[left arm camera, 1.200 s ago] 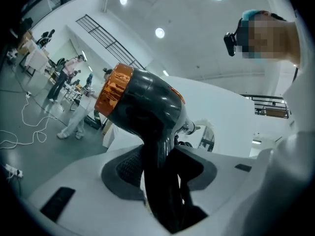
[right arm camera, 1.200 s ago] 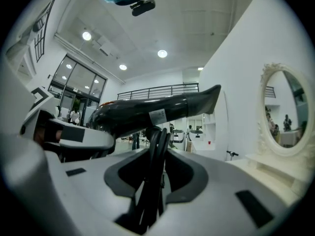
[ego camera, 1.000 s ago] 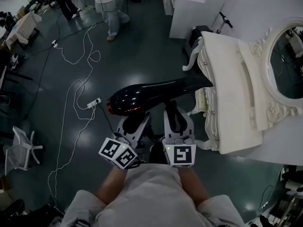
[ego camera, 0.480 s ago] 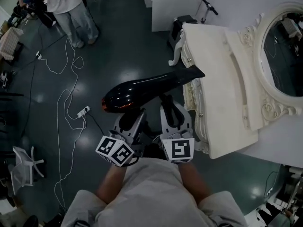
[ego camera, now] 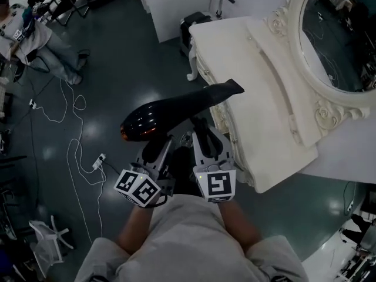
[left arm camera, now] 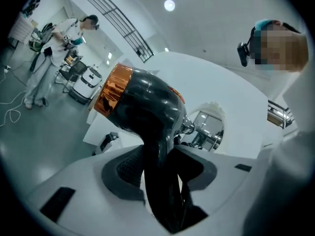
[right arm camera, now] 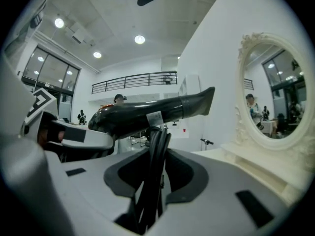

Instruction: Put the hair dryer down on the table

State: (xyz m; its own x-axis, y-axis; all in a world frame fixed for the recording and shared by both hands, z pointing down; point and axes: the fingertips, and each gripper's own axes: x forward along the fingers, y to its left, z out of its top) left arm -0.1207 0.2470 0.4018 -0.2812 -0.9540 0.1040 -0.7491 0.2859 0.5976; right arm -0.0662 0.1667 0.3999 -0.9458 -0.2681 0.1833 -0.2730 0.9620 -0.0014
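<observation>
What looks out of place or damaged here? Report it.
Nothing spilled or damaged. The hair dryer hangs in the air by the table, handle clamped in the left gripper, folded cord in the right gripper. A corded power strip lies loose on the floor.

In the head view the hair dryer's (ego camera: pixel 170 111) handle is hidden under its own body and between the two grippers. The person's hands are covered by the marker cubes (ego camera: pixel 215 184). The mirror (ego camera: pixel 346 34) is cut by the top and right edges, and a person (ego camera: pixel 41 43) at upper left by the left edge. In the left gripper view the handle's foot is lost from sight low between the left gripper's (left arm camera: pixel 162 167) jaws, and the nozzle lies behind the body. In the right gripper view the bundled cord (right arm camera: pixel 157 141) is lost low between the right gripper's (right arm camera: pixel 156 173) jaws.
</observation>
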